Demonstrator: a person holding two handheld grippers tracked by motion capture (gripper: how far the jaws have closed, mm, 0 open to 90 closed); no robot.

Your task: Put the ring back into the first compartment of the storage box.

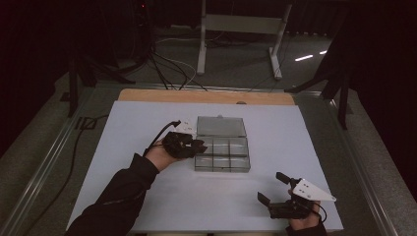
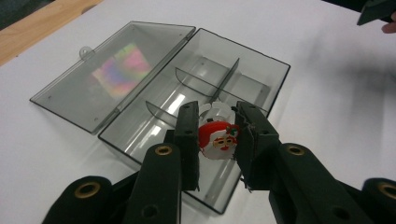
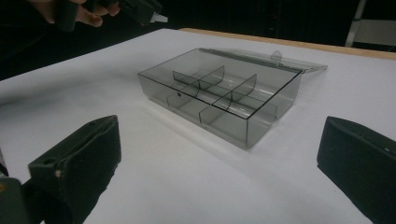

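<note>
the left hand-held gripper (image 2: 215,135) is clamped on a small red santa figure (image 2: 218,141), its jaws pressing the piece from both sides. it holds the figure over the near end of a smoky clear compartment box (image 2: 261,70), at the box's left edge in the high view. the box sits on the white bench (image 1: 147,123) with its lid (image 2: 112,74) folded flat open behind it, dividers splitting the inside into cells. the right hand-held gripper (image 1: 275,189) rests near the bench's front right corner, well apart from the box, its jaws spread wide with nothing between them.
</note>
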